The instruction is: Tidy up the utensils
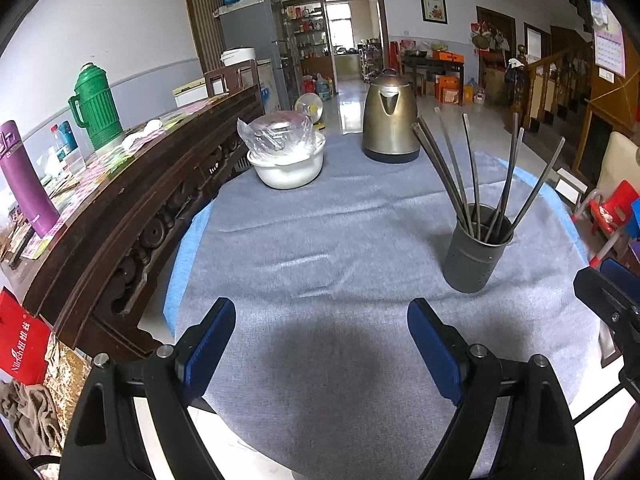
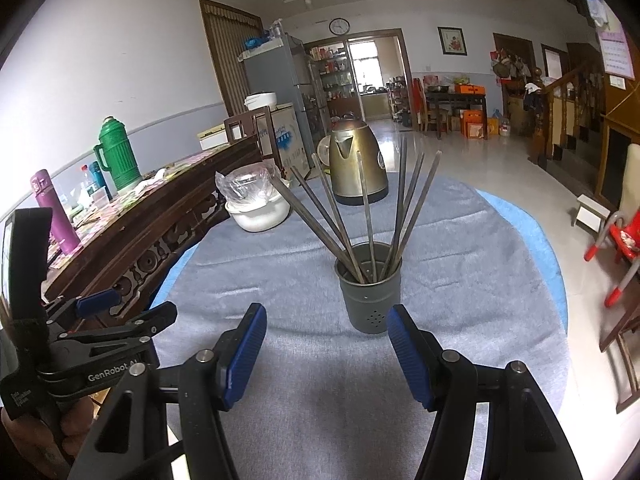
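Left wrist view: the left tool point(image 1: 322, 334) hovers over the grey cloth of the worktop point(image 1: 320, 240), its blue-padded fingers point(image 1: 212, 340) spread wide and holding nothing. Ahead and to the right a dark perforated holder point(image 1: 476, 250) stands upright on the cloth with the metal chopsticks point(image 1: 472, 176) fanned out of it. Farther back sit a brass-toned kettle point(image 1: 390, 118) and a white bowl point(image 1: 288, 168) (covered with clear plastic). At the right edge, part of the right tool point(image 1: 612, 296) shows.

Right wrist view: the right tool point(image 2: 326, 340) is also spread open and empty, its right finger just beside the holder point(image 2: 368, 292) though contact cannot be confirmed. Chopsticks point(image 2: 372, 216) lean outward from the holder. At lower left the left tool point(image 2: 100, 308) appears, gripped by a hand point(image 2: 36, 436).
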### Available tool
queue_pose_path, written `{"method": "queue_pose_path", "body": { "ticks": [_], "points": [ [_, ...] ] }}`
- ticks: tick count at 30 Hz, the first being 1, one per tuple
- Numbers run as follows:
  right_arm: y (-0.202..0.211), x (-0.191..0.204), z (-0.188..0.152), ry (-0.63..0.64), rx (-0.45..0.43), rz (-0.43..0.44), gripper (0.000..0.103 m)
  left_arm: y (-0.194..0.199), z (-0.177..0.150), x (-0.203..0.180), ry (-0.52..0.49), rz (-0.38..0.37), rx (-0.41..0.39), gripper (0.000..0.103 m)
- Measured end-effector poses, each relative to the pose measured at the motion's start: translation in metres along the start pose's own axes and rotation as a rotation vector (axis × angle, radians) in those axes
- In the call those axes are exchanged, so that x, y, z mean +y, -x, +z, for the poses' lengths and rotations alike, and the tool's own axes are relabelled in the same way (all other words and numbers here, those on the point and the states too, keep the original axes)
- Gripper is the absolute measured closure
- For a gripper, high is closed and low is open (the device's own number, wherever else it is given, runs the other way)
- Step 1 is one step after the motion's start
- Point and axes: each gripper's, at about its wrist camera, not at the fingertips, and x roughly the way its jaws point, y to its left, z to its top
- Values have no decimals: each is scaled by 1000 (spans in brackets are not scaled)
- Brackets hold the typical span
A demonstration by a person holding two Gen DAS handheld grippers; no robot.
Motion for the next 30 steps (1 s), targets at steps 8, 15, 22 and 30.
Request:
{"method": "queue_pose_path", "body": {
  "ticks": [8, 15, 22, 30],
  "points": [
    [12, 2, 1, 9, -31, 6, 36, 11, -1, -2, -7, 7, -18, 15],
    [25, 3, 2, 21, -68, 12, 36, 26, -1, -4, -7, 23, -42, 15],
    [38, 0, 1, 18, -97, 27, 36, 42, -3, -10, -12, 35, -68, 15],
    [48, 3, 3, 33, -123, 37, 36, 58, -1, -9, -5, 44, -99, 15]
  ]
}}
